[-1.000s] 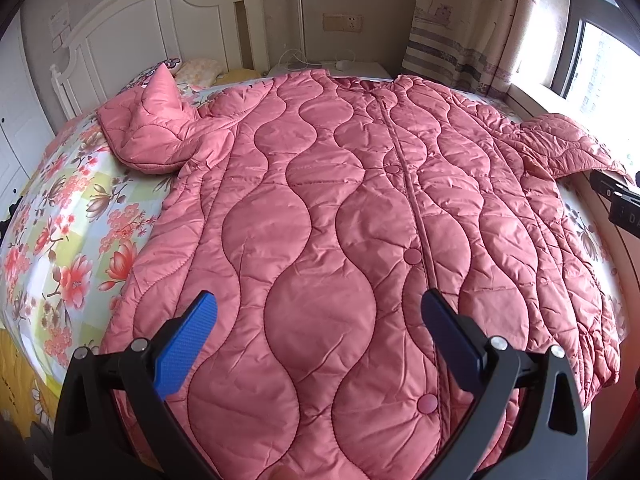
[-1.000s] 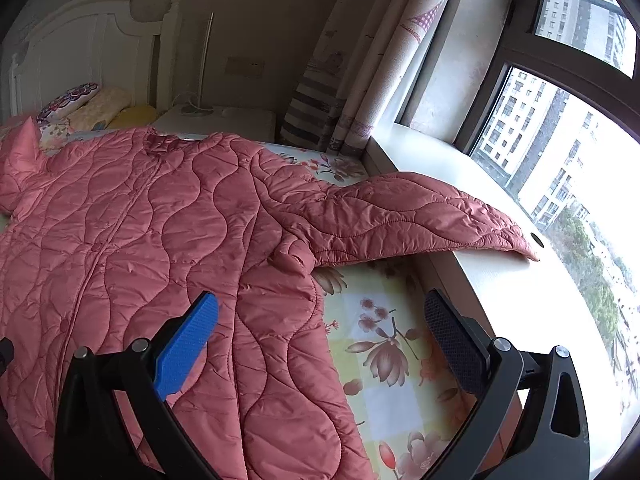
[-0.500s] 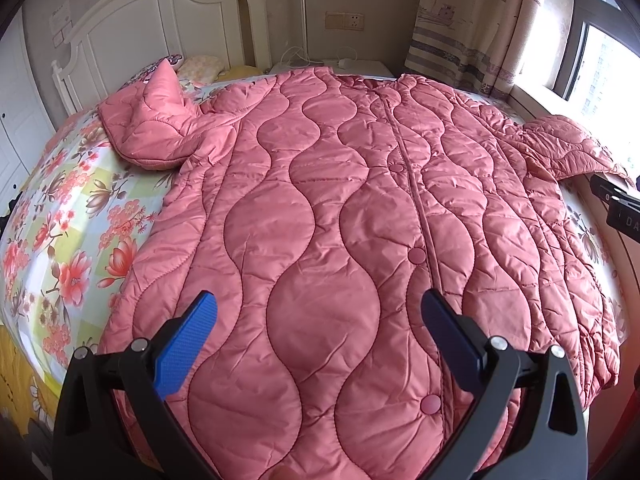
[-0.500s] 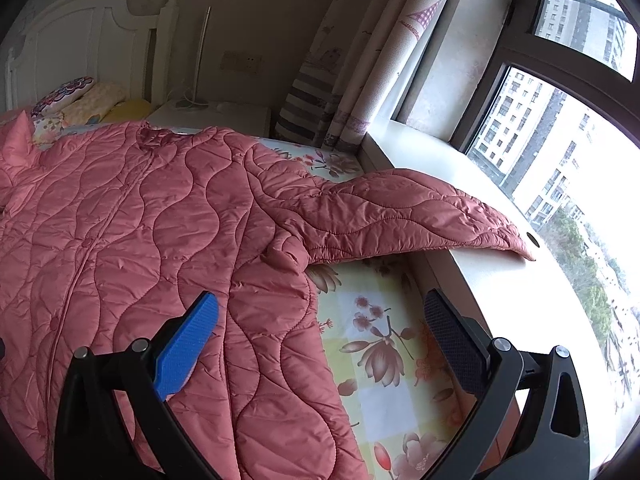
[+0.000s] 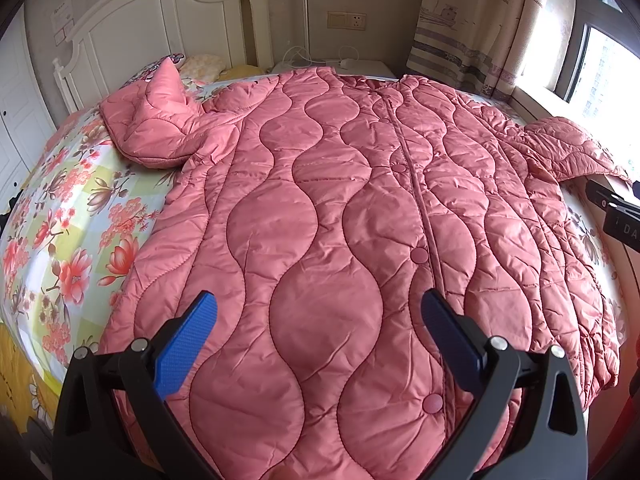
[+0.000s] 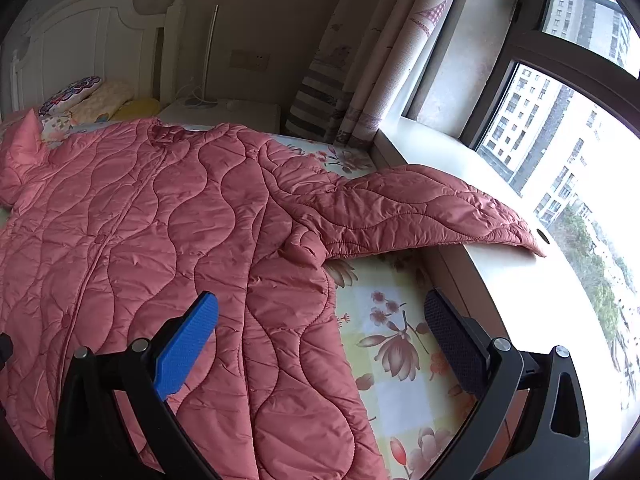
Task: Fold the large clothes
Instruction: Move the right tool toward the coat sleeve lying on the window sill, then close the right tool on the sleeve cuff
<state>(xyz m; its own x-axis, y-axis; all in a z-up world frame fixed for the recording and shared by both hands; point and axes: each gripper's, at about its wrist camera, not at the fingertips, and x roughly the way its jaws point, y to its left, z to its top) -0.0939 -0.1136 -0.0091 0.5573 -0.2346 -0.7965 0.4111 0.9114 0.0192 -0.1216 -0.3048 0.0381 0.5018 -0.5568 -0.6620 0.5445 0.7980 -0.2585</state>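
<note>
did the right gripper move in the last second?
Yes. The right gripper shifted left and slightly forward: the pink quilted coat's sleeve tip on the white windowsill drifted rightward in its view.

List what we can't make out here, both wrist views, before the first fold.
- Coat hem: left wrist view, cut off by the bottom edge behind the left claw.
- Far sleeve: left wrist view, bunched on itself, cuff hidden.
- Near sleeve cuff: right wrist view, lies on the window sill in glare, opening unreadable.
- Right claw body: only an edge-cropped black part in the left view.
</note>
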